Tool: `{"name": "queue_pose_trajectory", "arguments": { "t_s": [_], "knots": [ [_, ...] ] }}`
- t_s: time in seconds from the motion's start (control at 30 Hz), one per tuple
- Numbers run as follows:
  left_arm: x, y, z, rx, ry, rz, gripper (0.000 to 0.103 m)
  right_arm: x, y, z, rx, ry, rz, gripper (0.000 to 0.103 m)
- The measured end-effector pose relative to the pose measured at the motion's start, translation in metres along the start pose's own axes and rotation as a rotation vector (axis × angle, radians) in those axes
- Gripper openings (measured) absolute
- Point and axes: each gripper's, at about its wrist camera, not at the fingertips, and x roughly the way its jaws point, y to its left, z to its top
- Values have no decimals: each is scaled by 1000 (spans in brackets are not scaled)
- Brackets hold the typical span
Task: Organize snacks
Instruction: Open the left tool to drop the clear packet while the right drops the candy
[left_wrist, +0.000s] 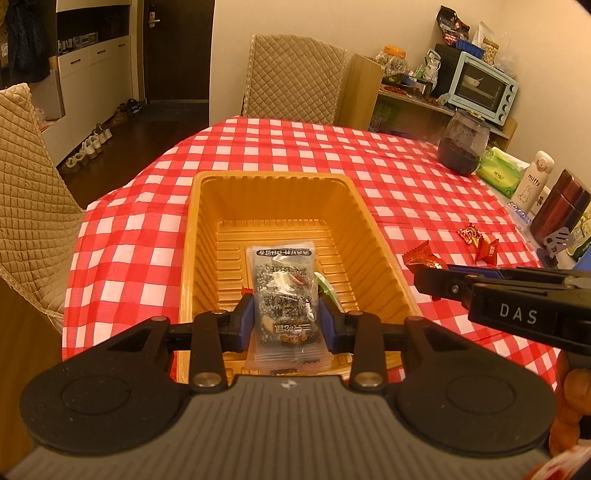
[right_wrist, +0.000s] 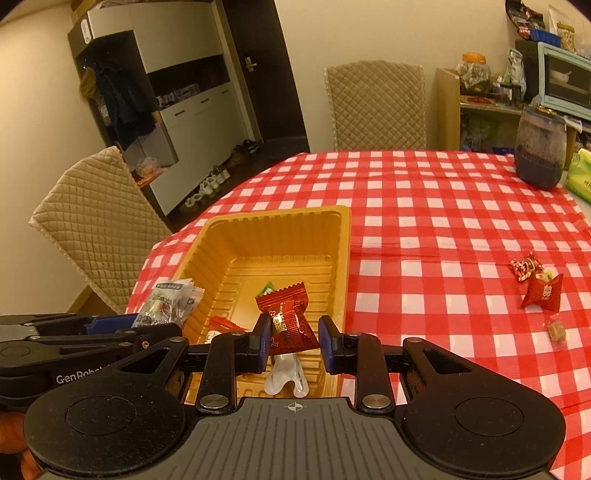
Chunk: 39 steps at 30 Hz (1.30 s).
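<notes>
Snacks are split between the gold tray (left_wrist: 273, 206) and the checked desk (left_wrist: 406, 177): a green-wrapped sweet (right_wrist: 266, 288) and a few others lie on the tray floor, while three loose candies (right_wrist: 537, 286) sit well apart on the cloth to your right. Your left claw (left_wrist: 286, 317) is clamped on a speckled grey packet (left_wrist: 284, 295), holding it over the near end of the tray. Your right claw (right_wrist: 291, 341) has its jaws apart, with a red candy (right_wrist: 290, 319) between them, touching only the left pad; whether it is already free I cannot tell. Both loads look ready to drop, so lower each a little toward the tray floor before letting go, and keep the two claws from bumping, since they hang close side by side. Lay the packet flat along the tray's length so it leaves room, then let the red candy fall clear of the near rim.
</notes>
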Motion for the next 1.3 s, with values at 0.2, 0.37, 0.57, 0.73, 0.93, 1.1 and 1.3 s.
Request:
{"name": "queue_pose_trajectory", "arguments": {
  "t_s": [0.2, 0.37, 0.57, 0.73, 0.93, 1.1, 1.3],
  "knots": [
    [12, 2, 2, 4, 15, 0, 34, 11, -3, 1, 10, 11, -1, 28],
    [21, 2, 3, 10, 26, -3, 34, 19, -5, 2, 21, 17, 0, 28],
    [25, 4, 7, 23, 23, 10, 40, 22, -5, 2, 27, 22, 2, 28],
    [21, 7, 6, 20, 15, 17, 40, 20, -5, 1, 31, 19, 4, 28],
    [16, 10, 4, 15, 18, 24, 40, 17, 1, 3, 27, 12, 16, 28],
    [9, 15, 3, 4, 7, 31, 41, 17, 7, 7, 29, 7, 31, 28],
    [4, 25, 2, -18, 1, 47, 41, 24, 9, 10, 52, 11, 62, 28]
  ]
}}
